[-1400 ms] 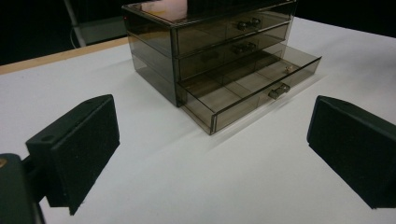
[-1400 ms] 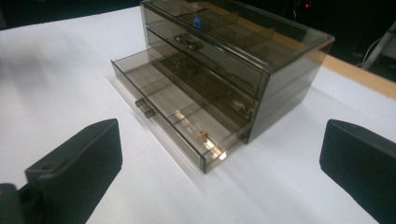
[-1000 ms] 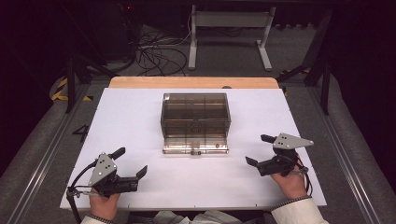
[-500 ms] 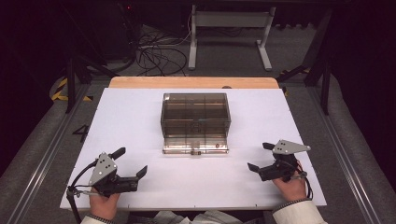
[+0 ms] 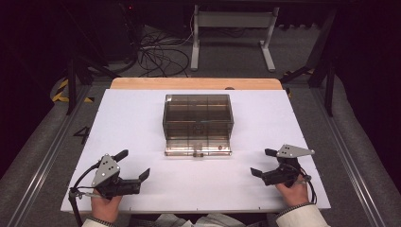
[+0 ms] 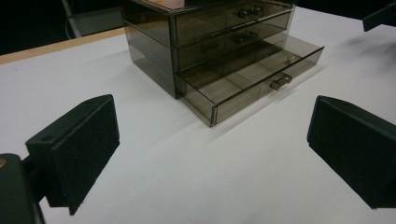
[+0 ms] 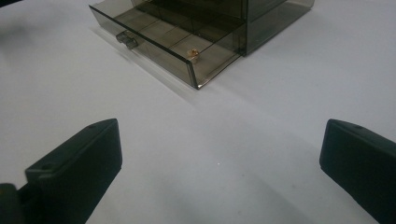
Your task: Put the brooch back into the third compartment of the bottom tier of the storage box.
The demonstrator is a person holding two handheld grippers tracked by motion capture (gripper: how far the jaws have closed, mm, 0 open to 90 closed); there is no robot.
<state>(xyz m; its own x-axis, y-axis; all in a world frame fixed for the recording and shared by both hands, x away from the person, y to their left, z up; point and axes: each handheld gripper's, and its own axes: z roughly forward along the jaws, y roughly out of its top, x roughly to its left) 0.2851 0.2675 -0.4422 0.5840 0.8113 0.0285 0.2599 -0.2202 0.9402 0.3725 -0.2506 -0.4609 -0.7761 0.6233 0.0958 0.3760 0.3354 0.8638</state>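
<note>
A smoky clear drawer unit (image 5: 198, 116) stands mid-table with its bottom drawer (image 5: 197, 150) pulled out toward me. In the right gripper view a small tan object (image 7: 192, 53) lies in a corner compartment of that drawer (image 7: 154, 37), whose handle (image 7: 126, 39) faces me. The same object (image 6: 290, 59) appears in the left gripper view inside the drawer (image 6: 252, 77). My left gripper (image 5: 135, 163) rests open at the near left, its jaws wide apart and empty (image 6: 215, 140). My right gripper (image 5: 262, 161) is open and empty at the near right (image 7: 217, 158). Both point at the drawer from a distance.
The white tabletop (image 5: 142, 123) has a wooden strip (image 5: 196, 83) along its far edge. Beyond it are floor cables (image 5: 158, 47) and a metal stand (image 5: 231, 28). Grey rails (image 5: 47, 151) run along both sides of the table.
My right gripper has drifted slightly back toward the near table edge. The left gripper and the drawer unit have stayed put.
</note>
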